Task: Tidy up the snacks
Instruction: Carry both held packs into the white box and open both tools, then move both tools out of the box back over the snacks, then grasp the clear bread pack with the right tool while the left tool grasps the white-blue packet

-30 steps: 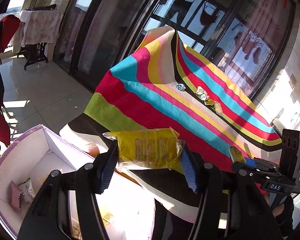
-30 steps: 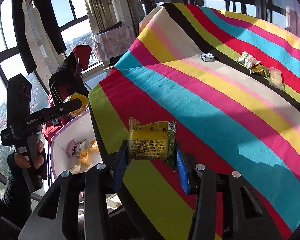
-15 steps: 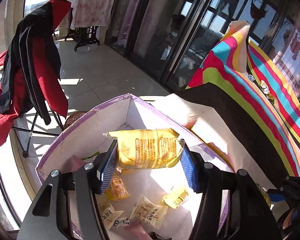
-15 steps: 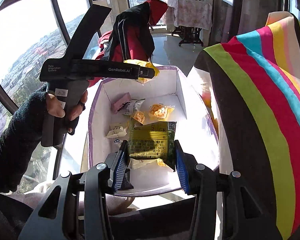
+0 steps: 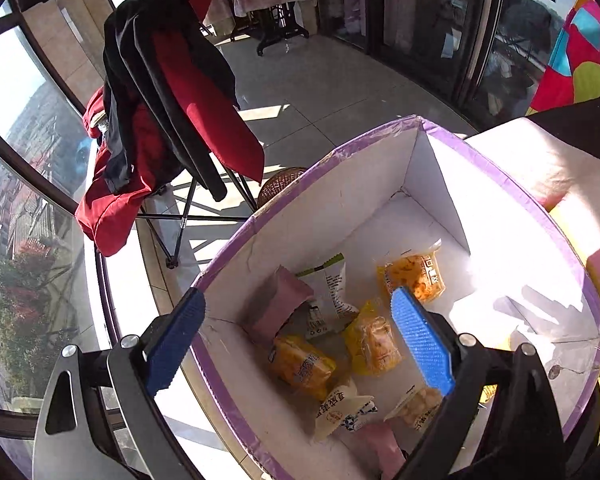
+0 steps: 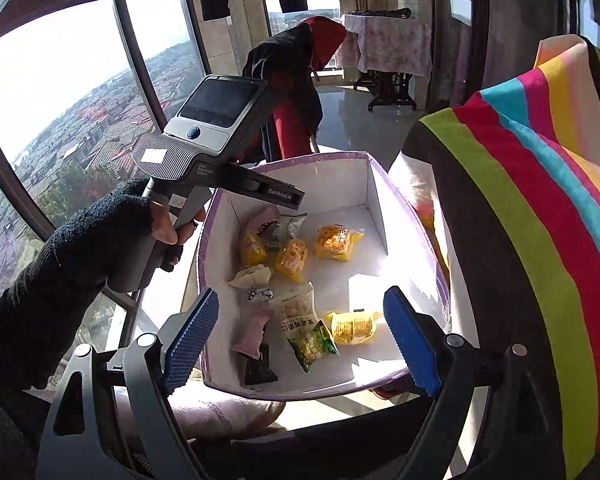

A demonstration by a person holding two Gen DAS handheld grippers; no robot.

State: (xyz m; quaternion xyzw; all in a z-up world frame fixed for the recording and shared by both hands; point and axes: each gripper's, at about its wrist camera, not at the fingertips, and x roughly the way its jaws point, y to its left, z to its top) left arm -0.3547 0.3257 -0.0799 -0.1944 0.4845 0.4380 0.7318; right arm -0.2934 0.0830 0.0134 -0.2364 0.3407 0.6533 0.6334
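A white box with a purple rim (image 5: 300, 184) (image 6: 380, 208) stands beside the striped table and holds several snack packets. My left gripper (image 5: 300, 336) is open and empty above the box's left part, over yellow packets (image 5: 374, 344). My right gripper (image 6: 300, 340) is open and empty above the box's near side. A yellow packet (image 6: 354, 327) and a green packet (image 6: 312, 342) lie on the box floor below it. The left gripper's body (image 6: 220, 132) shows in the right wrist view, held by a gloved hand.
The striped tablecloth (image 6: 540, 220) hangs at the right of the box. A folding chair with a red and black jacket (image 5: 168, 112) stands behind the box. Large windows (image 6: 80, 80) run along the left. A small cloth-covered table (image 6: 388, 44) stands far back.
Both grippers opened and let go of their yellow packets, which dropped into the box. Both moved further over the box.
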